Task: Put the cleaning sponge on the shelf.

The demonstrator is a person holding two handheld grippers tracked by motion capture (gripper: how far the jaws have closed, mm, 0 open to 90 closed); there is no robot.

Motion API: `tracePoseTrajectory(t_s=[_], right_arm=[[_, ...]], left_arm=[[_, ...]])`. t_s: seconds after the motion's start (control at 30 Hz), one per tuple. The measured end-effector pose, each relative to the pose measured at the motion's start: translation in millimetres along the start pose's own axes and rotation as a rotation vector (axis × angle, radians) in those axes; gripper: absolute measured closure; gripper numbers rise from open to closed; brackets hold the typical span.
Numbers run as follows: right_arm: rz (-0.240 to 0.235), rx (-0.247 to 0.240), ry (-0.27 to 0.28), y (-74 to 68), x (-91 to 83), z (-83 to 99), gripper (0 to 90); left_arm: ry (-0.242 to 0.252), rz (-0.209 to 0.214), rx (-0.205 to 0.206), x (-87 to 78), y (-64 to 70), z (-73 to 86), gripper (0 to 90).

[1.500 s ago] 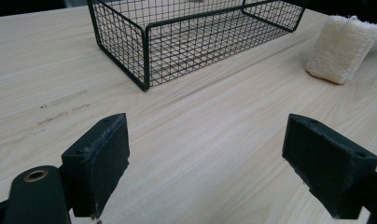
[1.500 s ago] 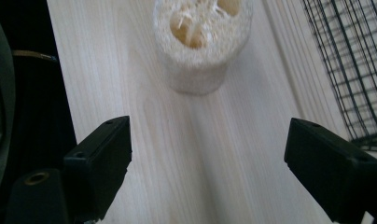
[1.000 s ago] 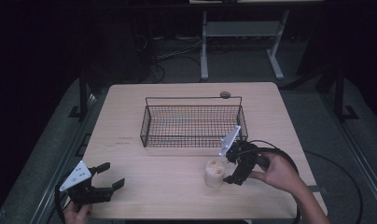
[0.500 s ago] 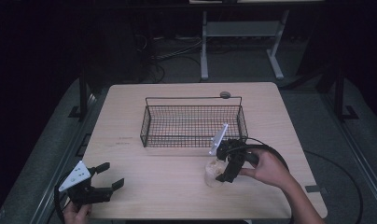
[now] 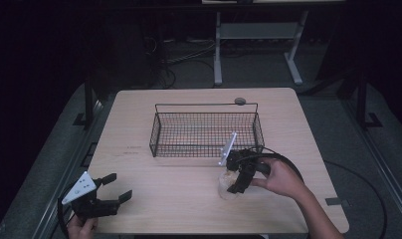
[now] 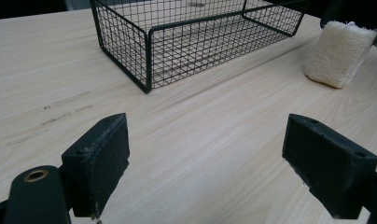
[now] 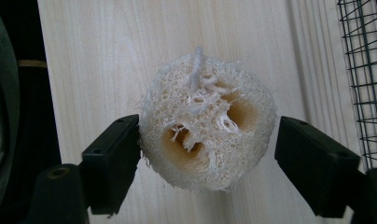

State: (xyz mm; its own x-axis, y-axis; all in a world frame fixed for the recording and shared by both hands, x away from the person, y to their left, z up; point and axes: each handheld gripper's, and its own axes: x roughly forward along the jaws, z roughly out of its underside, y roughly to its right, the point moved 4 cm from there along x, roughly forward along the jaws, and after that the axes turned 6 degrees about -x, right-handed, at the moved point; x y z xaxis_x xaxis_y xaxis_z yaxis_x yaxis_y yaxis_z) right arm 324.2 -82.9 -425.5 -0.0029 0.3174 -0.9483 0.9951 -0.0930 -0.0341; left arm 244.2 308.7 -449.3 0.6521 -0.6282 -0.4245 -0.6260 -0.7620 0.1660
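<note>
Pale wooden table (image 5: 179, 199); right claw (image 7: 207, 154) tipped down, spread around upright loofah (image 7: 207, 126); left claw (image 5: 112, 195) spread, level.

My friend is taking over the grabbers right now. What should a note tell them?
Right gripper: open, jaws on either side of the loofah sponge; one jaw touches it, the other is just clear, so no grip yet.
Left gripper: open, holds nothing, near the table's front left corner.
Loofah sponge: standing on the table just in front of the wire basket, near its right end.
Wire basket: has nothing in it.
Done: right gripper lined up around the sponge.
Left, most likely: shut the jaws on the sponge, lift it and drop it into the basket.
</note>
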Motion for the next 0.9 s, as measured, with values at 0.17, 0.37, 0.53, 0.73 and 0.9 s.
tracePoseTrajectory(t_s=[0.17, 0.37, 0.53, 0.73, 0.9], right_arm=[[-0.006, 0.004, -0.004, 0.5, -0.7, -0.7, 28.4], [-0.001, 0.002, -0.001, 0.4, -6.0, -3.1, 28.7], [0.005, -0.006, 0.018, 2.0, -18.1, -9.5, 28.8], [0.002, -0.008, 0.036, 6.2, -29.5, -14.6, 28.9], [0.002, -0.007, 0.038, 10.8, -36.8, -18.0, 28.9]], left_arm=[[0.004, -0.001, -0.004, -0.7, -0.2, -0.1, 14.0], [0.005, 0.0, -0.005, -0.9, -0.1, -0.2, 14.1], [0.007, 0.0, -0.006, -1.1, 0.2, -0.3, 14.1], [0.008, -0.001, -0.005, -1.7, -0.2, -0.4, 14.1], [0.008, -0.001, -0.006, -1.7, -0.3, -0.4, 14.1]])
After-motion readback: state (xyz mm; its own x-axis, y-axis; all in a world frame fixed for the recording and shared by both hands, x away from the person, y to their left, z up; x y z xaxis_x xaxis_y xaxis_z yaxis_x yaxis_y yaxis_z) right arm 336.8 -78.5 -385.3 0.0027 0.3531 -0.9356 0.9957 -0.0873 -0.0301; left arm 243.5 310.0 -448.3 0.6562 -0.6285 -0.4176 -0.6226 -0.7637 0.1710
